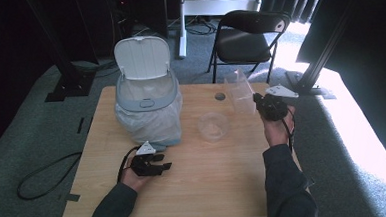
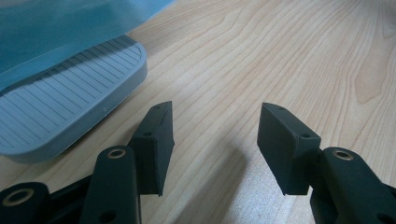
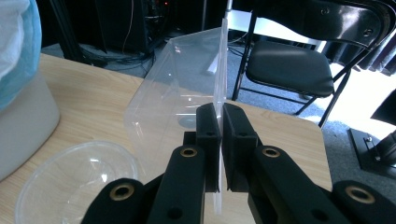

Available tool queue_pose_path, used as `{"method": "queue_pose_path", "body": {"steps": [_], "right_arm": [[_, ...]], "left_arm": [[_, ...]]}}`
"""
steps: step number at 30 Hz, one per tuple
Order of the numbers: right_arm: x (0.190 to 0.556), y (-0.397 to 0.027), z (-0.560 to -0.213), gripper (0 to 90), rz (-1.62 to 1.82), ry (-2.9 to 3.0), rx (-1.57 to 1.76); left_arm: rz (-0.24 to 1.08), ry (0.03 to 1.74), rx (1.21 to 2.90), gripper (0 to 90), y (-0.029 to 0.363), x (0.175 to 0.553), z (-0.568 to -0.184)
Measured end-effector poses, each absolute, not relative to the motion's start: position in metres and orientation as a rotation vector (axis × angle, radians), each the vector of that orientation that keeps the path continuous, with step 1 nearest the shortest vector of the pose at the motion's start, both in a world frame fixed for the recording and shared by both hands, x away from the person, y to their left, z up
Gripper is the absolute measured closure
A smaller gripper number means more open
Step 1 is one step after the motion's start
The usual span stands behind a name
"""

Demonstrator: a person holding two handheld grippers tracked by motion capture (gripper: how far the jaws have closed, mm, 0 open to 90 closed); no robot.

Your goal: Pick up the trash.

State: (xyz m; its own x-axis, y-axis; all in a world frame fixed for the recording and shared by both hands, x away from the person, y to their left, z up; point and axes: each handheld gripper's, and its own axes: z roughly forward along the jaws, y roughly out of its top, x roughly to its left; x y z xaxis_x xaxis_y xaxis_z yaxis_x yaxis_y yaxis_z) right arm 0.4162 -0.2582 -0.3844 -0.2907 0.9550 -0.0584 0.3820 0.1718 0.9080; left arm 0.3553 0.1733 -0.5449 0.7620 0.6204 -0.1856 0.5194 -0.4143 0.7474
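Note:
My right gripper (image 1: 257,100) (image 3: 219,116) is shut on the rim of a clear plastic container lid (image 1: 240,89) (image 3: 180,88), held up on edge above the table's right side. A clear plastic bowl (image 1: 213,126) (image 3: 77,182) sits on the wooden table (image 1: 205,188) to the left of that gripper. My left gripper (image 1: 166,162) (image 2: 215,140) rests low on the table near the front, open, with nothing between its jaws. It lies just in front of the grey pedal (image 2: 65,107) of the bin.
A pale blue pedal bin (image 1: 147,98) with a plastic liner and its white lid raised stands at the table's back left. A small round hole (image 1: 220,96) is in the tabletop behind the bowl. A black folding chair (image 1: 247,35) stands beyond the table.

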Motion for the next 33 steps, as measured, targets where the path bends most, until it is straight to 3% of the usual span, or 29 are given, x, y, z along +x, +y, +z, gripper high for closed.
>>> {"method": "queue_pose_path", "body": {"steps": [33], "right_arm": [[0.423,-0.243,-0.350,86.2,1.182,1.788,1.185]], "left_arm": [[0.143,0.852,2.097,45.4,0.173,0.355,-0.545]]}}
